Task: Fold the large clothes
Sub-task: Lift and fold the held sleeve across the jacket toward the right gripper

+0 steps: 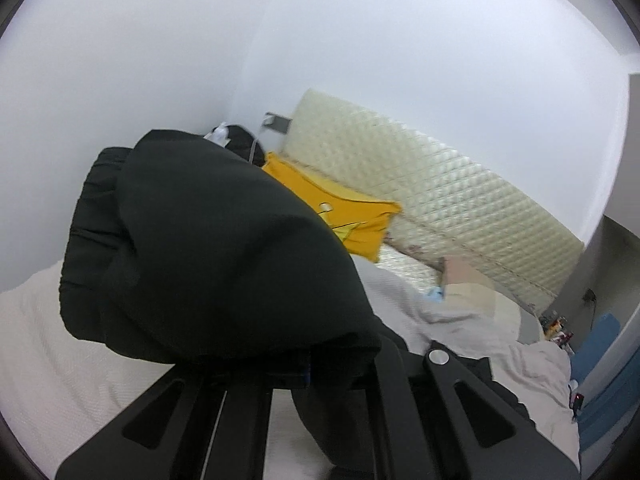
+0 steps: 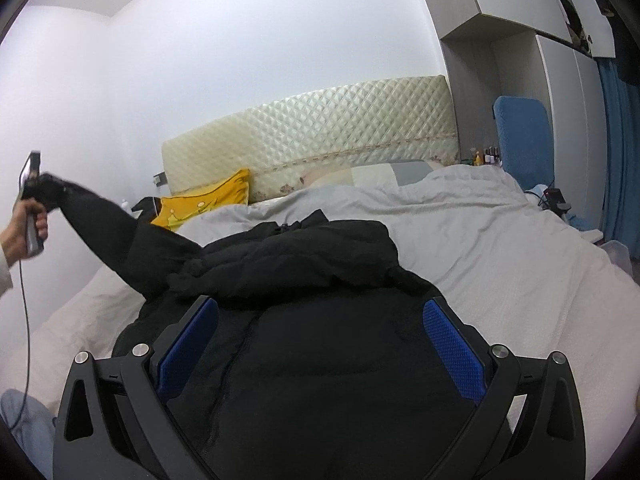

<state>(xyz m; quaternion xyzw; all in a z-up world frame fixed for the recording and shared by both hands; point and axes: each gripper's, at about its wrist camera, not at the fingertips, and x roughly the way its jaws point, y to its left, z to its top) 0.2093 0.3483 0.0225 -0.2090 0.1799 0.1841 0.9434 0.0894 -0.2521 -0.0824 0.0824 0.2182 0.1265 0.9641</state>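
Looking through the left wrist cam first: left gripper [image 1: 304,364] is clamped on the black sleeve [image 1: 224,248] of the jacket, fingers pinched together with fabric bunched over them and the elastic cuff [image 1: 94,208] hanging off to the left. Sleeve fills most of the frame, lifted off the bed [image 1: 60,352]. Behind it a yellow pillow [image 1: 352,212] sits against the quilted cream headboard [image 1: 440,184], with a rumpled white duvet [image 1: 472,328] to the right.

Right wrist cam: right gripper [image 2: 320,340] is wide open, blue pads [image 2: 452,352] spread well apart, nothing between them, hovering just above the black jacket [image 2: 328,320]. Jacket body lies roughly flat on the duvet [image 2: 500,248] mid-bed, collar end toward the headboard [image 2: 320,128]. One sleeve [image 2: 116,220] is stretched up and out to the left, off the bed, its cuff held in the left gripper [image 2: 38,178], which the person's hand [image 2: 24,228] grips. Yellow pillow [image 2: 204,200] sits just past the sleeve at the headboard. A blue chair [image 2: 524,140] stands at the right side of the bed by the wardrobe [image 2: 520,40].
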